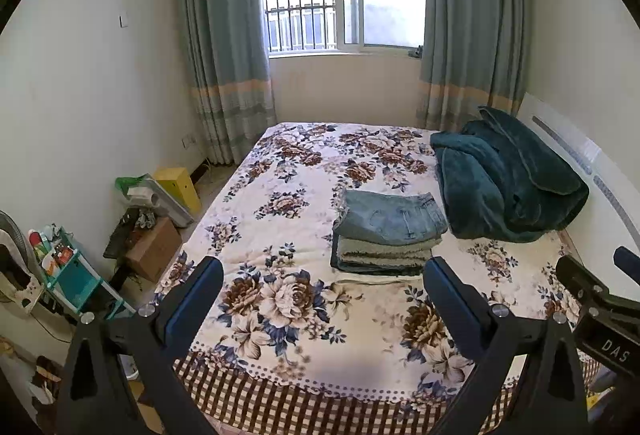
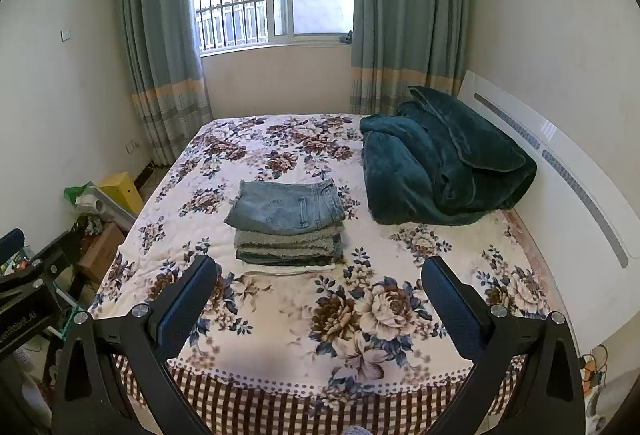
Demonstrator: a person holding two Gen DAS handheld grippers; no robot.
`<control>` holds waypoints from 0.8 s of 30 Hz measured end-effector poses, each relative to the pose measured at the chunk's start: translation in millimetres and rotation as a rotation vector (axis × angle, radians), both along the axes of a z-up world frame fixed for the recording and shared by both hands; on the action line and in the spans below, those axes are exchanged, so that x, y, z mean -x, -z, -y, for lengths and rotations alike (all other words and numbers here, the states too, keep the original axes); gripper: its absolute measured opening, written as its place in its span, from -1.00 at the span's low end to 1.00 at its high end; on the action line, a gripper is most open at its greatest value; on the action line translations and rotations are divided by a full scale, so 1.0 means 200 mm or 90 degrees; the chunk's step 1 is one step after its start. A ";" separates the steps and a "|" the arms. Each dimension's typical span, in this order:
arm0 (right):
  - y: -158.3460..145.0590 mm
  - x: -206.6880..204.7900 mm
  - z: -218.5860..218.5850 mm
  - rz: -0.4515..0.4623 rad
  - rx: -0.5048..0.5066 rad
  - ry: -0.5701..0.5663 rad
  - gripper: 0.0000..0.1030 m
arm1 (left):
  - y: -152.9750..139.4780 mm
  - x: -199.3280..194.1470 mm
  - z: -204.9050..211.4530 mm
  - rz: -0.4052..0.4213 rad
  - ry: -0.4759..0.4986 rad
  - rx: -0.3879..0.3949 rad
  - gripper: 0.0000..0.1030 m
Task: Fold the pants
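Note:
A stack of folded pants (image 1: 386, 235) lies on the floral bedspread (image 1: 288, 203), with light blue jeans on top; it also shows in the right wrist view (image 2: 286, 223). My left gripper (image 1: 324, 271) is open and empty, held above the near part of the bed, short of the stack. My right gripper (image 2: 320, 271) is open and empty, also above the near part of the bed in front of the stack. The right gripper's body shows at the right edge of the left wrist view (image 1: 600, 311).
A crumpled dark teal blanket (image 1: 508, 179) lies at the bed's right against a white headboard (image 1: 592, 163). Boxes, a yellow box (image 1: 180, 187) and a teal shelf (image 1: 76, 275) crowd the floor left of the bed. Window and curtains stand behind.

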State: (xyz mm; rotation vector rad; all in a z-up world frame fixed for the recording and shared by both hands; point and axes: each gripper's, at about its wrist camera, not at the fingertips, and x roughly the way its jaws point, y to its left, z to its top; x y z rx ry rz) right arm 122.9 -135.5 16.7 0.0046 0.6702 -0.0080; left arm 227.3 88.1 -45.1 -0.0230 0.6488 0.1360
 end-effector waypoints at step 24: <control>0.04 -0.05 0.02 -0.017 -0.011 -0.010 1.00 | -0.01 -0.03 -0.02 -0.003 0.002 -0.004 0.98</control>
